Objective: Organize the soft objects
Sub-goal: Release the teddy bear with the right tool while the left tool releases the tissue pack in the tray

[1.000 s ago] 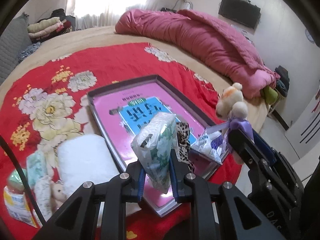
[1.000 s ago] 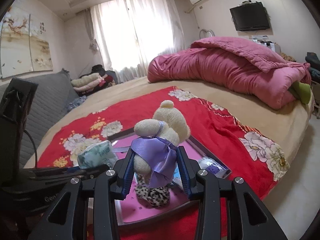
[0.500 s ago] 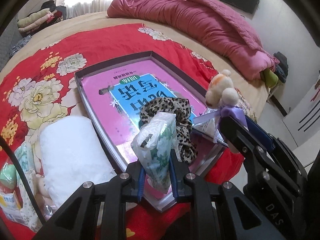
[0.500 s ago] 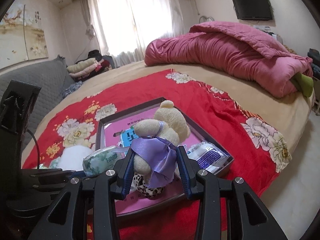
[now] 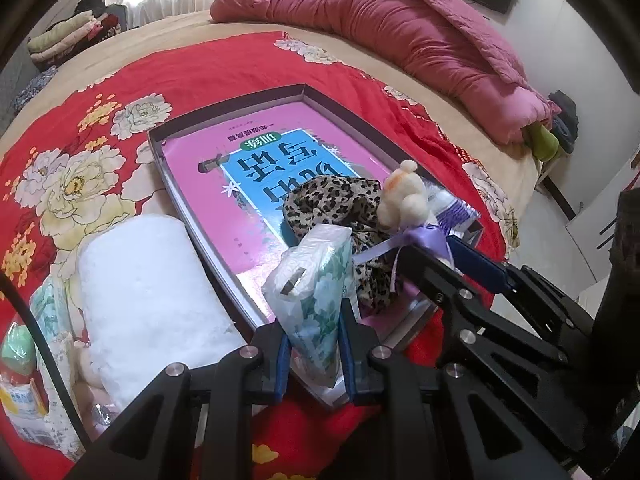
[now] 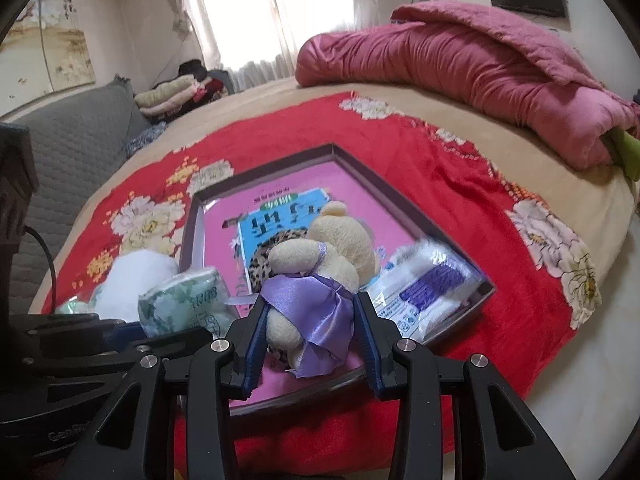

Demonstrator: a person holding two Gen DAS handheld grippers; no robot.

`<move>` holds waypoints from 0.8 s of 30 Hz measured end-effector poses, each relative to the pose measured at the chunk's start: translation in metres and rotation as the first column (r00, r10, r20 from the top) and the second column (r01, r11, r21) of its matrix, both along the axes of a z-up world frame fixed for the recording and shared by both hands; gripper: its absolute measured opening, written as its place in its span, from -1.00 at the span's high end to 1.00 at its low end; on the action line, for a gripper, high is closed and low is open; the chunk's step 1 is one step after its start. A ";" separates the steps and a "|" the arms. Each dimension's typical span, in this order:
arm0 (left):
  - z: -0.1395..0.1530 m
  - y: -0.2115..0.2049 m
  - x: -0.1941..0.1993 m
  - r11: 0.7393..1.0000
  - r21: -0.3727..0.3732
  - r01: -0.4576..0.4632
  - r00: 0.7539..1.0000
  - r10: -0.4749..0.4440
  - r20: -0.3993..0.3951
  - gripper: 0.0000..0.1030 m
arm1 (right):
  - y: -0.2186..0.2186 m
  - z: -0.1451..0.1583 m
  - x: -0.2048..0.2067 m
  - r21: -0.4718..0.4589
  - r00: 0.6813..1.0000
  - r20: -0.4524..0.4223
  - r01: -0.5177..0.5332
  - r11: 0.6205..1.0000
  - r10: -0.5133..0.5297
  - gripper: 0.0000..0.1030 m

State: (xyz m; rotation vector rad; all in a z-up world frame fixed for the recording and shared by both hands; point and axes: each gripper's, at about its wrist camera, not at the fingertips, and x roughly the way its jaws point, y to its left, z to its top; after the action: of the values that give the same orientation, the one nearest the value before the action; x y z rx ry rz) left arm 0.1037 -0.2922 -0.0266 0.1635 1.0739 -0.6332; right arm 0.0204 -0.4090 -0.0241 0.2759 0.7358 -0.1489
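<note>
My left gripper (image 5: 314, 322) is shut on a green floral tissue pack (image 5: 316, 292), held over the near corner of the shallow box (image 5: 224, 118) with a pink printed floor. My right gripper (image 6: 310, 316) is shut on a cream plush bear with a purple bow (image 6: 316, 276), above the box's near edge (image 6: 400, 184). The bear (image 5: 402, 196) and the right gripper (image 5: 430, 242) also show in the left wrist view. A leopard-print cloth (image 5: 332, 204) and a white-and-purple tissue pack (image 6: 428, 288) lie inside the box.
A white rolled towel (image 5: 148, 292) and several small packets (image 5: 24, 380) lie left of the box on the red floral blanket (image 5: 224, 64). A crumpled pink duvet (image 6: 480, 64) fills the far side of the bed. The bed edge and floor lie to the right.
Both grippers have sunk and tipped downward toward the box, each still holding its item. The leopard-print cloth and the box floor have come into fuller view.
</note>
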 end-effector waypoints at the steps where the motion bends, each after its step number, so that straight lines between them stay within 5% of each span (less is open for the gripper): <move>1: -0.001 0.000 0.000 1.000 0.001 0.000 1.000 0.000 -0.002 0.59 | 0.000 -0.001 0.001 0.006 1.000 -0.005 -0.002 1.000 0.002 0.18; 12: -0.005 0.000 0.002 1.000 0.008 -0.010 1.000 0.010 -0.009 0.58 | -0.009 -0.006 0.001 0.072 1.000 -0.010 -0.006 0.997 0.007 0.05; 24: -0.006 -0.004 0.001 1.000 0.014 -0.011 1.000 0.011 -0.005 0.58 | -0.017 0.015 -0.021 0.052 0.987 0.136 0.076 0.996 -0.083 -0.24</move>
State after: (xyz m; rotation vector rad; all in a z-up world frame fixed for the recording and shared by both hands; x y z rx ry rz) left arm 0.1051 -0.2960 -0.0323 0.1679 1.0837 -0.6163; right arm -0.0009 -0.4263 -0.0087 0.3565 0.5917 -0.1866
